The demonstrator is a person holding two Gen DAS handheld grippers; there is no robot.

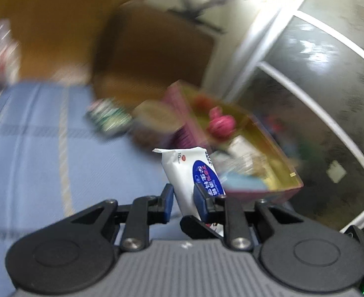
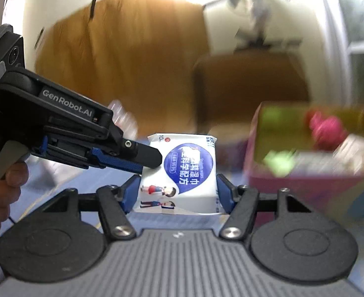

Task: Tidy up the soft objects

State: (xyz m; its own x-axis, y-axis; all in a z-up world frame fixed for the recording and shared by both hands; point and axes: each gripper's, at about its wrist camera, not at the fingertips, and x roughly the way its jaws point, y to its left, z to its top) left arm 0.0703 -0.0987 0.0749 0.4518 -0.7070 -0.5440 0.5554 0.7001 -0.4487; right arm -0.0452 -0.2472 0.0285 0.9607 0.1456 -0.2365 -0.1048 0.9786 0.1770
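Two tools: both clamp one wipes pack [image 2: 179,170], which hangs in the air above the blue cloth.
Wipes pack: a soft, flat, pillow-shaped packet of glossy white film with a dark blue teardrop label, printed characters and two small cartoon figures; its top edge is a crimped seal.
Right tool [image 2: 179,193]: its blue pads press the pack's two side edges, low on the pack, holding the printed face toward the camera.
Left tool [image 1: 183,198]: closed across the pack's thin body, one blue pad on each face; in the right wrist view it [image 2: 144,159] reaches the pack's left edge, black fingers over a ribbed blue pad.
Hand [image 2: 1,193]: bare, wrapped round the left tool's grey handle, left of the pack.
Blue cloth [image 1: 33,148]: below the pack, finely woven, with pale stripes forming a wide check; the stretch to the pack's left lies flat and bare of things.
Box [image 1: 268,163]: just right of and behind the pack, a shallow open carton, pink outside and yellow-green inside, straight thin walls; its near wall stands close beside the pack.
Box contents: a round pink plush shape [image 1: 221,123] and pale, blurred items; what they are cannot be told.
Behind the pack: a blurred brown boxy form [image 2: 251,86].
Sharpness: everything past the pack is smeared.
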